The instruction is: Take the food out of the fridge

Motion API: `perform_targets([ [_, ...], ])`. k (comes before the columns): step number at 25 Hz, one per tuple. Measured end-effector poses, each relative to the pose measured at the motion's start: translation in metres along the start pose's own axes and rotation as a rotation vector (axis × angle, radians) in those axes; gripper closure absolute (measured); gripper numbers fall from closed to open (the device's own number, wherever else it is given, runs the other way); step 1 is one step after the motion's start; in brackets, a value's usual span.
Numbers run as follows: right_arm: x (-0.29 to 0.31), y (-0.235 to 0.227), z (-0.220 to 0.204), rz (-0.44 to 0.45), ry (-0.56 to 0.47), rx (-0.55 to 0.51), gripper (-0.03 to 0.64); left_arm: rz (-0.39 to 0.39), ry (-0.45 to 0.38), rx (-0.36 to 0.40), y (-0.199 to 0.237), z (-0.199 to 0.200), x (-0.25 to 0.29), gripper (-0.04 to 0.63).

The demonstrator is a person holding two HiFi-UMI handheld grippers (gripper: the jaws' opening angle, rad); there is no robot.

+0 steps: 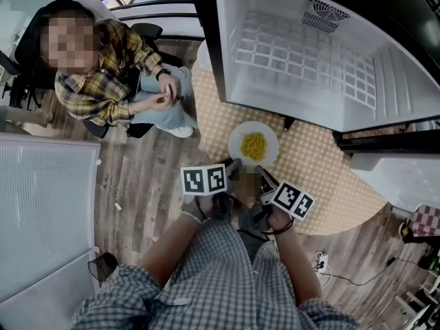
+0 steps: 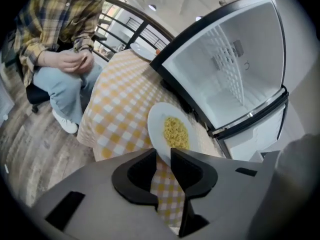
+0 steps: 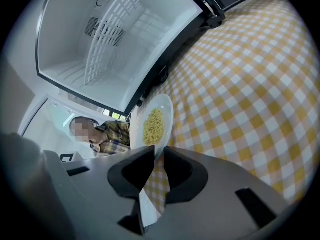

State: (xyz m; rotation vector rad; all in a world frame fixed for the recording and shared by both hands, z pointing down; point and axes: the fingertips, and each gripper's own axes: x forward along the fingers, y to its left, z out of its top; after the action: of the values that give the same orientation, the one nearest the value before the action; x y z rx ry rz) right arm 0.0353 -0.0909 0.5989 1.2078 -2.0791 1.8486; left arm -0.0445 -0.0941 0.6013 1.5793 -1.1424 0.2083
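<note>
Noodle plate [image 1: 235,147] on check tablecloth [image 1: 323,179] by fridge [image 1: 289,19]; L gripper [image 2: 163,154], R gripper [image 3: 159,150] seemingly ajar.

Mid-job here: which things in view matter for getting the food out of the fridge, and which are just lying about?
Job: plate of noodles, open fridge, checked table under the plate.
Lying about: seated person, cable on the floor.

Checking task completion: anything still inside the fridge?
The fridge interior shows only white walls, a wire shelf and a vent; no food visible. The plate of noodles sits outside on the checked tablecloth. The closed lower section cannot be seen into.
</note>
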Motion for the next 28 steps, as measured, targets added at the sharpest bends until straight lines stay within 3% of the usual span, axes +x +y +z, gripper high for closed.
perform_targets([
  [6, 0.000, -0.003, -0.003, -0.035, 0.032, -0.078, 0.568, 0.023, 0.059, 0.121, -0.004, -0.005, -0.001, 0.491],
  [11, -0.005, -0.003, 0.003, -0.041, 0.028, -0.089, 0.545, 0.054, 0.056, 0.236, 0.000, 0.001, -0.017, 0.491],
  [13, -0.009, -0.005, 0.003, -0.048, 0.027, -0.102, 0.543, 0.067, 0.048, 0.265, 0.002, 0.004, -0.025, 0.519],
  [16, -0.017, -0.004, 0.008, -0.060, 0.016, -0.134, 0.543, 0.061, 0.006, 0.293, -0.003, 0.015, -0.034, 0.575],
  [21, -0.040, 0.000, 0.030, -0.098, -0.108, -0.174, 0.601, -0.076, -0.069, 0.305, -0.031, 0.031, -0.048, 0.589],
  [25, -0.056, 0.018, 0.052, -0.135, -0.180, -0.342, 0.606, -0.026, -0.143, 0.479, -0.046, 0.049, -0.059, 0.589],
  [28, -0.065, 0.035, 0.062, -0.129, -0.202, -0.448, 0.606, -0.023, -0.182, 0.562, -0.062, 0.058, -0.065, 0.590],
])
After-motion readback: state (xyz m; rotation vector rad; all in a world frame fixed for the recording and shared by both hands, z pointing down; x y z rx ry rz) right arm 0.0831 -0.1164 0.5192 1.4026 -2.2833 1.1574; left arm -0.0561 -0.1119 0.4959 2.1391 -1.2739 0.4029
